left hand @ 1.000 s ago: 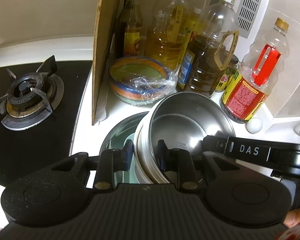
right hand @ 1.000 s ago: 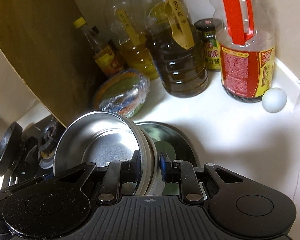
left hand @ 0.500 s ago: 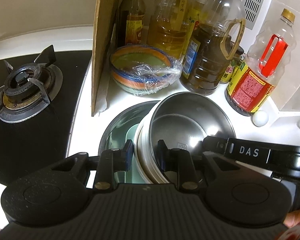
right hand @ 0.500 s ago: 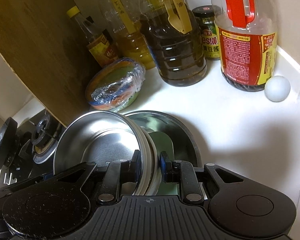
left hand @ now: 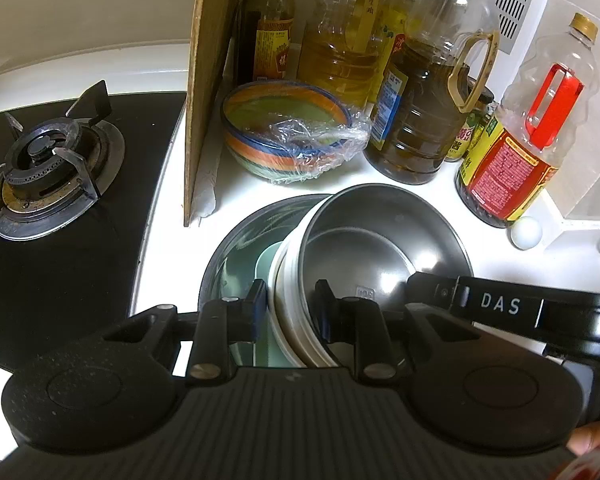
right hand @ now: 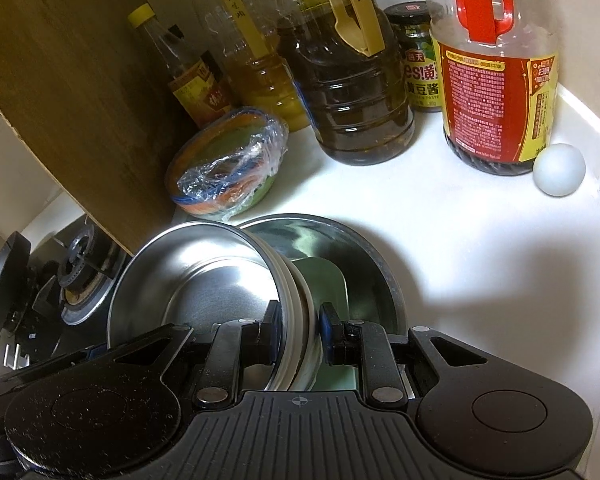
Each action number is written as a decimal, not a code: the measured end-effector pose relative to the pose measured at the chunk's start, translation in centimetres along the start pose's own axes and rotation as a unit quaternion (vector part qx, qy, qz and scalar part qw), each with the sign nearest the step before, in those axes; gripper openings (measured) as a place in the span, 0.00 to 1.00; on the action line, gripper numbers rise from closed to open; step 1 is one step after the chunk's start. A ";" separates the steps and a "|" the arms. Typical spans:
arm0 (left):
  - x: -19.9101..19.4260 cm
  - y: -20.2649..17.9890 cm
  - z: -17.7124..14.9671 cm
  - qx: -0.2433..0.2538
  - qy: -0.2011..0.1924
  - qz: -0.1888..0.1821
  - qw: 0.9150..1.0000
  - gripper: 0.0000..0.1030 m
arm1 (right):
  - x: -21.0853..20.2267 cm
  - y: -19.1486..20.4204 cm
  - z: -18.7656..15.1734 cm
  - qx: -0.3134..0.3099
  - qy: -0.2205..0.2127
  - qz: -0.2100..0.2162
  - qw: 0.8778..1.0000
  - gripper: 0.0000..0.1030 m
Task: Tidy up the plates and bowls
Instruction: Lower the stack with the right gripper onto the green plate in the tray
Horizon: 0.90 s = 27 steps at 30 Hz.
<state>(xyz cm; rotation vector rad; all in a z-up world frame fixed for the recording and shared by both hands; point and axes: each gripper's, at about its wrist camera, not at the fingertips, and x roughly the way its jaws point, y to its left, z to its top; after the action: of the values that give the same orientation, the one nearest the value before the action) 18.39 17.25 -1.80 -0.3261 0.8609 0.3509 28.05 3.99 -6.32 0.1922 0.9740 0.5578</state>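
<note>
A shiny steel bowl (left hand: 380,240) (right hand: 204,276) sits nested on white plates (left hand: 288,280) (right hand: 300,304), forming one tilted stack. My left gripper (left hand: 292,308) is shut on the stack's left rim. My right gripper (right hand: 300,332) is shut on the opposite rim, and its black body (left hand: 500,304) shows at the right of the left wrist view. Under the stack, a wide steel basin (left hand: 236,248) (right hand: 364,248) rests on the white counter with a pale green plate (left hand: 268,264) (right hand: 324,280) inside it. I cannot tell whether the stack touches the basin.
Behind the basin is a striped bowl under cling film (left hand: 288,136) (right hand: 228,172). Several oil and sauce bottles (left hand: 420,112) (right hand: 356,92) line the back wall. A wooden board (left hand: 204,80) leans upright beside the gas burner (left hand: 44,160). A white egg (right hand: 558,168) lies by the red-handled bottle (right hand: 496,80).
Both grippers keep their hold on the stack. The bottles and wrapped bowl have slid a little up the views, and more of the basin shows beneath the stack.
</note>
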 end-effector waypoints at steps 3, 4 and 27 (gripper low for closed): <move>0.2 0.1 0.0 0.001 0.001 0.000 1.000 0.22 | 0.0 0.0 -0.1 0.001 0.000 0.002 1.000 0.20; 0.2 0.2 -0.1 0.001 0.002 0.000 1.000 0.22 | -0.1 -0.1 -0.1 0.001 0.001 0.003 1.000 0.20; -0.5 0.6 0.3 0.005 -0.021 -0.003 1.000 0.22 | -0.6 -0.3 0.1 -0.006 -0.001 0.021 1.000 0.24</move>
<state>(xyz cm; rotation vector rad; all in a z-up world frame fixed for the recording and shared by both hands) 18.00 17.81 -1.31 -0.3123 0.8204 0.3463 27.99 3.45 -5.98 0.2034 0.9671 0.6018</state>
